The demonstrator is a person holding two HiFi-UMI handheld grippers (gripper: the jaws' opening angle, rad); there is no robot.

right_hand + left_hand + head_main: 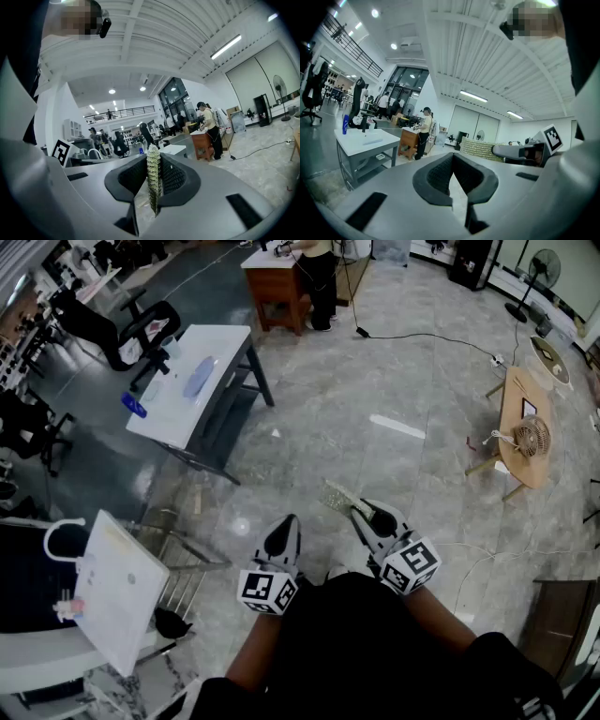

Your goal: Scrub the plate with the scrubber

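Scrubbing is not yet under way; the step in hand is judged to be the approach to the work surface.

Grippers: the right gripper [153, 187] has its jaws closed on the scrubber [153, 171], a flat greenish-gold mesh pad pinched edge-on between the pads and projecting forward past them. The left gripper [457, 187] has its jaws fully together with nothing between them. In the head view both are held just in front of the person's body, roughly level, over the floor [394, 381].

Task item: the plate [199, 376] is taken to be the pale blue oval shape lying on the white table [230, 338], well apart from both grippers; it is too small there to confirm. A blue bottle [133, 406] lies near the same table's edge.

Next move, as judged: the person has to close the gap to the table. The left gripper then needs to open and steady the plate at its rim, while the right turns the scrubber so its flat face, not its edge, meets the plate. An unsteadied plate may slide on the smooth top.
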